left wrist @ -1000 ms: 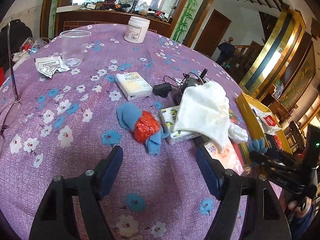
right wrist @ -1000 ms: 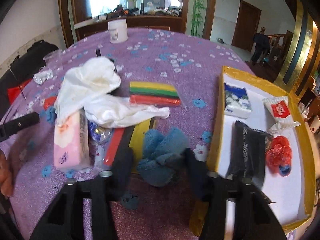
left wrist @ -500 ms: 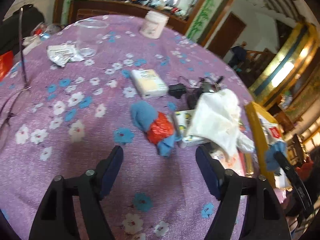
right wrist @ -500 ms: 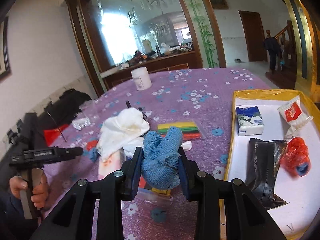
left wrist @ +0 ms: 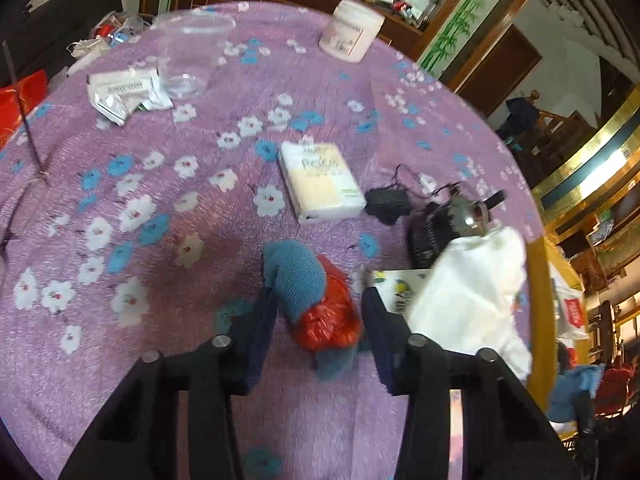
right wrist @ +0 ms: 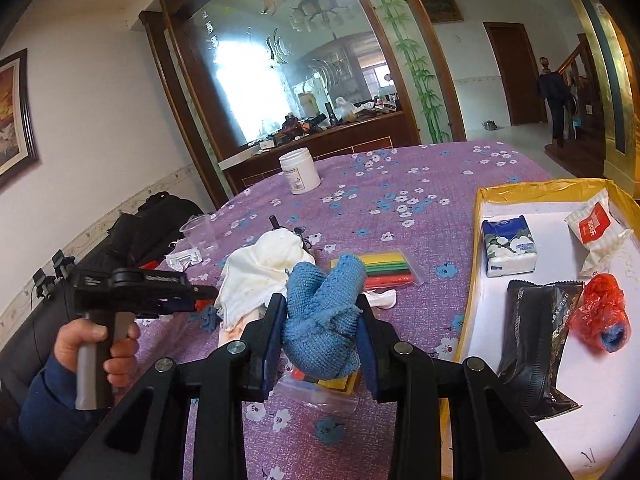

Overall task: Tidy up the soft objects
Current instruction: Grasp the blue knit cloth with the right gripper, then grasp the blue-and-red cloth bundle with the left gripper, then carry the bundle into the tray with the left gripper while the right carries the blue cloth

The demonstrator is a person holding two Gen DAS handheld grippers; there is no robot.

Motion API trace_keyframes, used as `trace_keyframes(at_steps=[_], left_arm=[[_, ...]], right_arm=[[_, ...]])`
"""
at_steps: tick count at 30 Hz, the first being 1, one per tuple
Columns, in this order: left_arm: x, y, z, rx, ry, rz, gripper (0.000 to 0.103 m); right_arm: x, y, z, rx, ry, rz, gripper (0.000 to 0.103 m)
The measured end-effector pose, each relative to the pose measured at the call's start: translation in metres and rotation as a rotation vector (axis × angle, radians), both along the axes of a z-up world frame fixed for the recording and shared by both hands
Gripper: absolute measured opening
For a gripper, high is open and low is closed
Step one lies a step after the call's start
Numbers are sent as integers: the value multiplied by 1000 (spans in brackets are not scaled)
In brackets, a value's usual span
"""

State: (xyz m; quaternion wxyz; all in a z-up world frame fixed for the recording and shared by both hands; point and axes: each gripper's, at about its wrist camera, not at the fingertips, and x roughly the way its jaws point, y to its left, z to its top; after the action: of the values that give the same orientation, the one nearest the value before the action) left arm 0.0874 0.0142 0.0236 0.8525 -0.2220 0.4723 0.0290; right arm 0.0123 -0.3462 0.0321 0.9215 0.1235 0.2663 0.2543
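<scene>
Two grippers work over your purple floral tablecloth (left wrist: 168, 208). At right of the right view sits the yellow-rimmed tray (right wrist: 476, 236). Your right gripper (right wrist: 320, 334) clamps a blue cloth (right wrist: 324, 312), centre frame. Your left gripper (left wrist: 318, 330), narrowing, straddles the blue-and-red bundle (left wrist: 312, 300), lower centre.

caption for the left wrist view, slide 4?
Left gripper closing around a blue cloth bundle wrapped in red plastic on the purple floral tablecloth.
</scene>
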Motion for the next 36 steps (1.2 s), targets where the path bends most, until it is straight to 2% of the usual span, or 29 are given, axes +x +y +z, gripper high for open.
trace_keyframes(at_steps=[2, 4, 8, 13, 18, 31, 36], left_arm=[[1, 0, -4, 13, -19, 5, 41], [1, -3, -5, 35, -39, -14, 32], [-5, -6, -5, 44, -90, -30, 31], [-19, -15, 14, 70, -210, -51, 31], [-32, -31, 31, 100, -311, -116, 31], [-49, -95, 60, 116, -358, -302, 32], [-49, -119, 61, 118, -349, -349, 32]], right_arm=[[0, 0, 0, -1, 2, 3, 37], [1, 0, -1, 2, 6, 5, 37], [4, -1, -2, 14, 17, 4, 37], [10, -4, -7, 33, 44, -2, 37], [12, -6, -8, 42, 56, -6, 37], [6, -9, -3, 51, 18, -27, 36], [7, -20, -3, 97, 27, -59, 37]])
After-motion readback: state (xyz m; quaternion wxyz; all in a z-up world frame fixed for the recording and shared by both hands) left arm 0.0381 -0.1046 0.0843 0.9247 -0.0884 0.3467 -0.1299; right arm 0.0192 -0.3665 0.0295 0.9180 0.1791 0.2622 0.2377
